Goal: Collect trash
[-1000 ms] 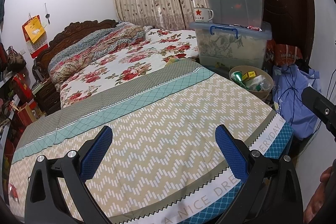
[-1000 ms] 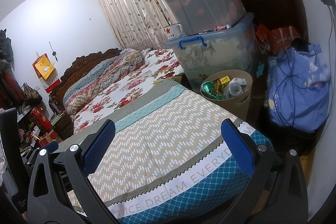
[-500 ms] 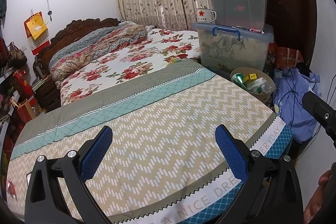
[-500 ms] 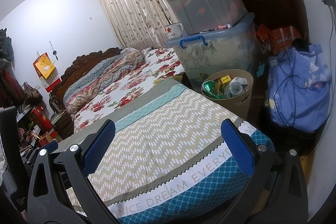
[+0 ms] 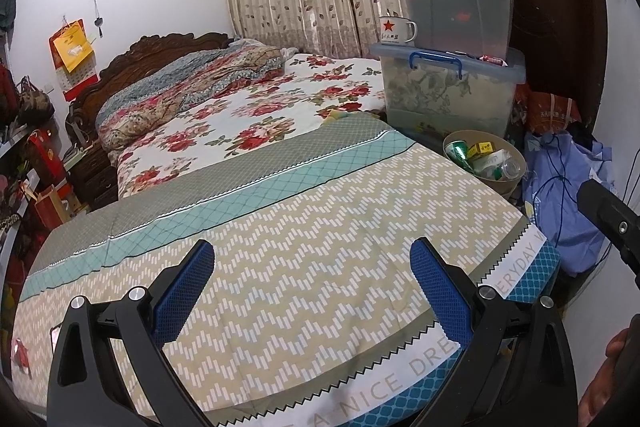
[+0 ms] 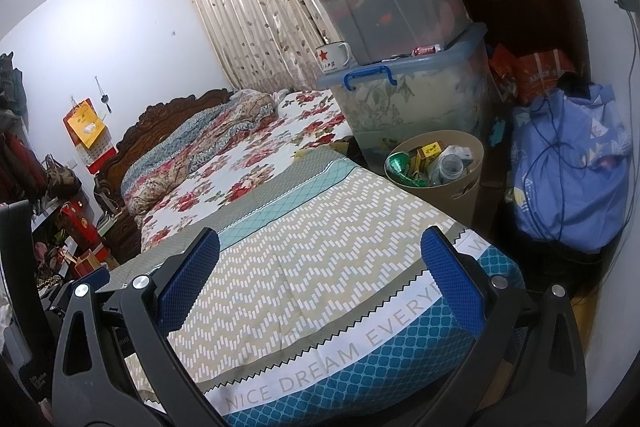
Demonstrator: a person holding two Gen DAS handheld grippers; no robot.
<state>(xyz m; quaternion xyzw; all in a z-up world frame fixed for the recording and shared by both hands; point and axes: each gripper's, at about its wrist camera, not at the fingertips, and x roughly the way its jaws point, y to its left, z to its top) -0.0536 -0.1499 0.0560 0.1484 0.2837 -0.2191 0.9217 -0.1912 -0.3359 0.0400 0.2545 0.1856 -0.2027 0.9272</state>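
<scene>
Jaws wide apart, the left gripper [image 5: 312,287] had barely drifted over the bed [image 5: 280,227]; trash bin [image 5: 484,159] full at two o'clock. Right gripper [image 6: 320,279], likewise empty, unmoved; collecting looked finished

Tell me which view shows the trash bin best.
The right wrist view: the trash bin sits nearer the picture's middle, showing its open top, the green can, the yellow boxes, the bottle and its front wall. In the left wrist view the bin looks smaller, and the bed hides its lower wall.
</scene>
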